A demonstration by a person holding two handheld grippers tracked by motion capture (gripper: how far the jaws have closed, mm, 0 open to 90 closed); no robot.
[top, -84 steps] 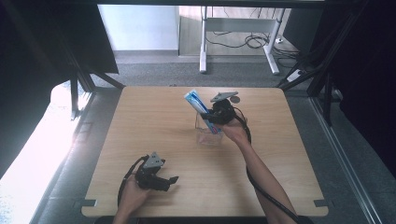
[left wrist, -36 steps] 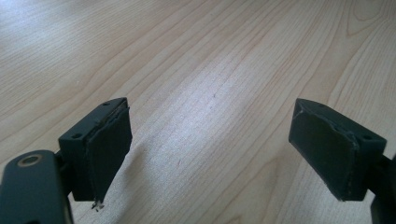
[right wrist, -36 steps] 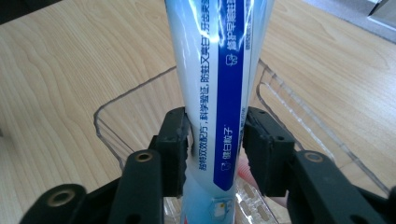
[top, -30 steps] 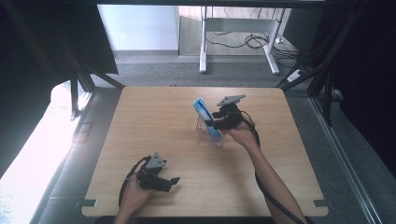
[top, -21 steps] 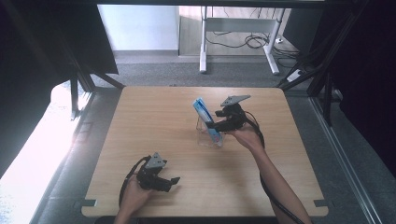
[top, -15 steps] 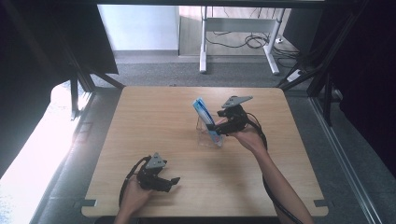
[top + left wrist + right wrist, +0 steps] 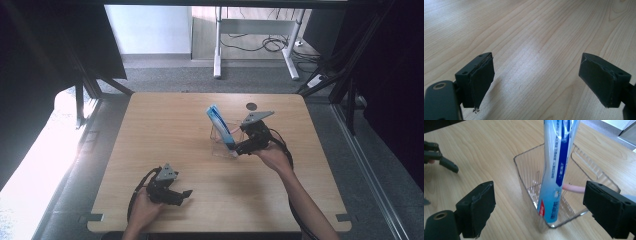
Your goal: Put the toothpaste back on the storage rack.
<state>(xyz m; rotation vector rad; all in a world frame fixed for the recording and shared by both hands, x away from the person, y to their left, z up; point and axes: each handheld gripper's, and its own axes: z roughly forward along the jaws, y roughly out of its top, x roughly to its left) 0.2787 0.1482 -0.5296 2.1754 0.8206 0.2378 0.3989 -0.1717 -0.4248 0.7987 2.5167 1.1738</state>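
Right hand-held gripper (image 7: 537,212) sits just beside the clear bin (image 7: 599,176) on the counter (image 7: 165,125), jaws wide and just been opening, nothing pinched between them; in its own view the pads flank the bin's near corner without touching it. Tube (image 7: 557,165), blue and white, stands inside the bin, bottom end on the bin floor, leaning against the rim with its top sticking well above. Pink item (image 7: 574,188) lies low in the bin behind the tube, too hidden to name. High view puts tube (image 7: 220,125) and bin (image 7: 221,147) right of counter centre, right hand-held gripper (image 7: 243,148) at the bin's right side. Left hand-held gripper (image 7: 184,196) rests near the counter's front edge, well apart from the bin, jaws wide, bare wood between them.
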